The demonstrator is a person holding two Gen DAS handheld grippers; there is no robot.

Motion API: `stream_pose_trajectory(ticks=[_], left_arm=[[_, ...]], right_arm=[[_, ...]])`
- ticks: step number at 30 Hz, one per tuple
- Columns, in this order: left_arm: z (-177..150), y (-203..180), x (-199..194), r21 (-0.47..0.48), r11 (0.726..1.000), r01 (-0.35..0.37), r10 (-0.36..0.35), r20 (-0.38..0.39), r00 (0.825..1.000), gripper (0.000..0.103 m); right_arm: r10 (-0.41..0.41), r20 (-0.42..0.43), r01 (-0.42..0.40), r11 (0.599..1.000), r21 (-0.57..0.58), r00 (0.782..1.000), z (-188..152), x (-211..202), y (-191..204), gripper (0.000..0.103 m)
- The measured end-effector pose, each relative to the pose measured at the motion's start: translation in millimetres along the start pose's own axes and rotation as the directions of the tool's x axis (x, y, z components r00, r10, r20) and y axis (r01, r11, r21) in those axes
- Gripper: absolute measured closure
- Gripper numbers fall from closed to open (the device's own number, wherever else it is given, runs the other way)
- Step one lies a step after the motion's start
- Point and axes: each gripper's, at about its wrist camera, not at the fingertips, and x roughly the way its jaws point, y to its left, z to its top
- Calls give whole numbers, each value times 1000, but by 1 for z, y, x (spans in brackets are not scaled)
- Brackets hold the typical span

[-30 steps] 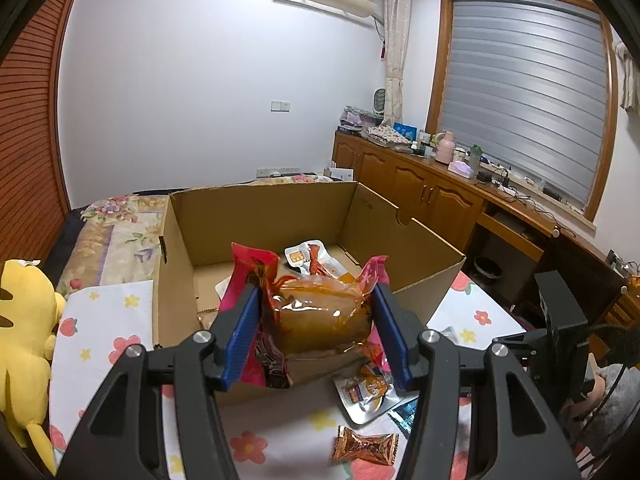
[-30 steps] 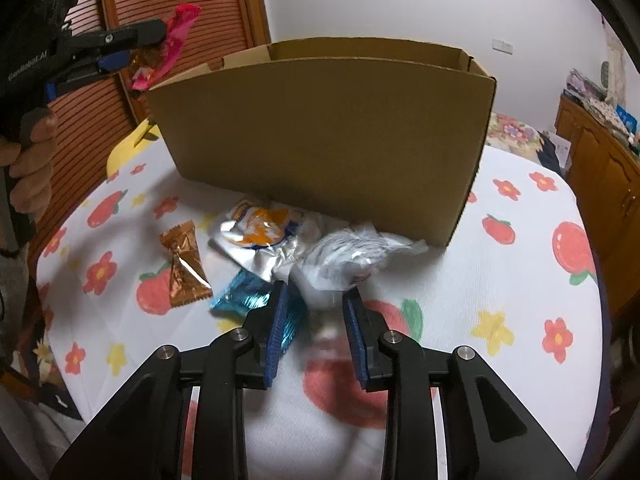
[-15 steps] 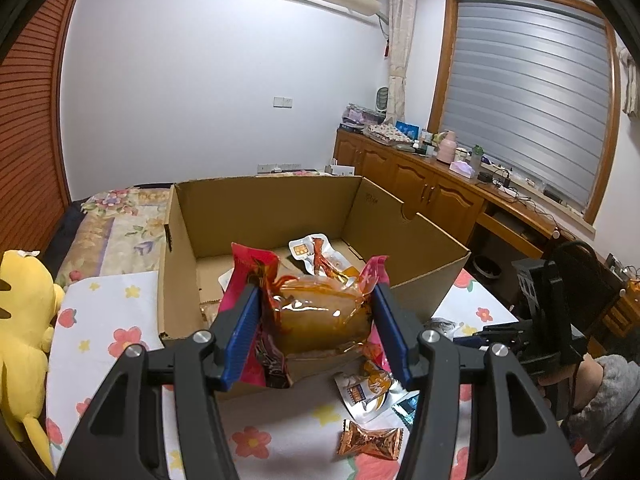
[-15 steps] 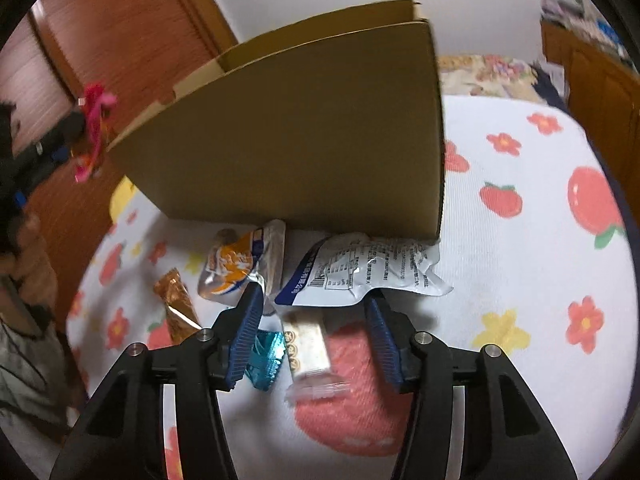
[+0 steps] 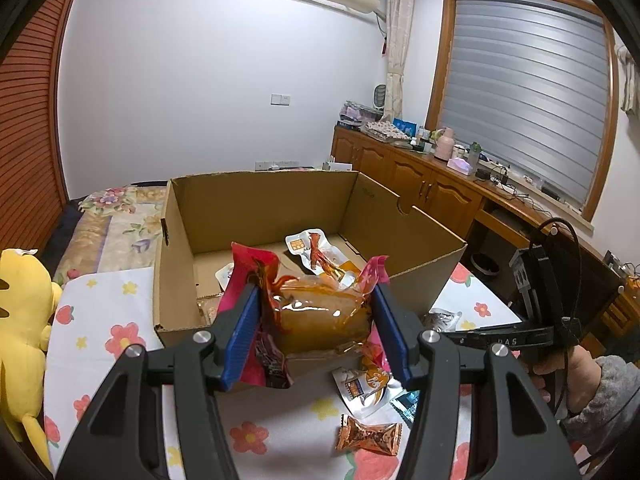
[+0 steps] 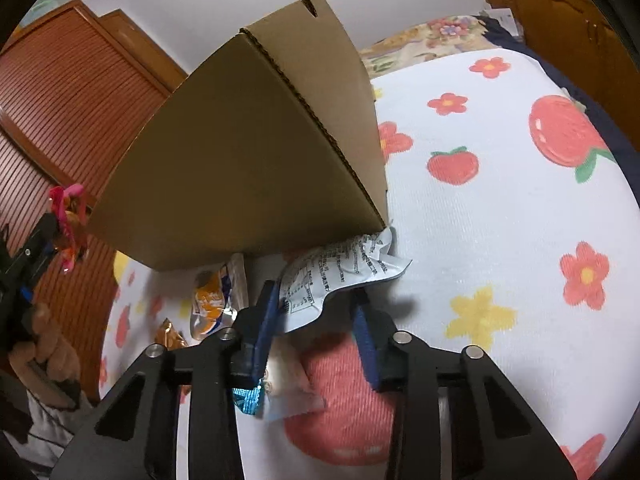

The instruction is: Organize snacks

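My left gripper [image 5: 314, 300] is shut on a clear orange snack packet with red ends [image 5: 320, 320], held over the near wall of the open cardboard box [image 5: 260, 200]. A few packets [image 5: 316, 248] lie inside the box. In the right wrist view my right gripper [image 6: 316, 300] is rolled, and its jaws are closing on a white printed packet [image 6: 344, 260] at the box's corner [image 6: 376, 216]. The packet buckles between the pads. On the cloth lie an amber candy [image 5: 368, 434], an orange-and-white pouch [image 6: 210, 300], a blue foil sweet [image 6: 246, 398] and a pale bar [image 6: 288, 376].
The floral tablecloth [image 6: 500, 200] stretches bare to the right of the box. A yellow plush toy [image 5: 20, 320] sits at the table's left edge. A person's hand and grey sleeve [image 5: 576, 376] hold the right gripper. Wooden cabinets [image 5: 420, 184] line the far wall.
The right gripper moved toward the box corner, rolled, widened, then closed onto the white printed packet, which now buckles. The left gripper and its orange packet stayed put.
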Motion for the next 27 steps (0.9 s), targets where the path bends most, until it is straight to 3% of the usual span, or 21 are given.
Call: stream_pose_trajectory(ticks=[1, 12, 17, 27], left_arm=[[0, 1, 0, 0, 1000, 0, 0, -2, 1000, 47], [-1, -5, 3, 8, 1000, 4, -4, -9, 1000, 47], [2, -6, 3, 9, 1000, -1, 1, 3, 1000, 47], [13, -3, 0, 2, 1000, -4, 4, 38, 999, 47]], right_arm=[[8, -5, -8, 1000, 0, 1000, -1, 0, 0, 78], [-8, 52, 11, 998, -59, 999, -13, -29, 14, 89], [-16, 69, 23, 995, -97, 997, -19, -40, 25, 103], [-1, 147, 30, 981, -190, 989, -18, -74, 55, 103]])
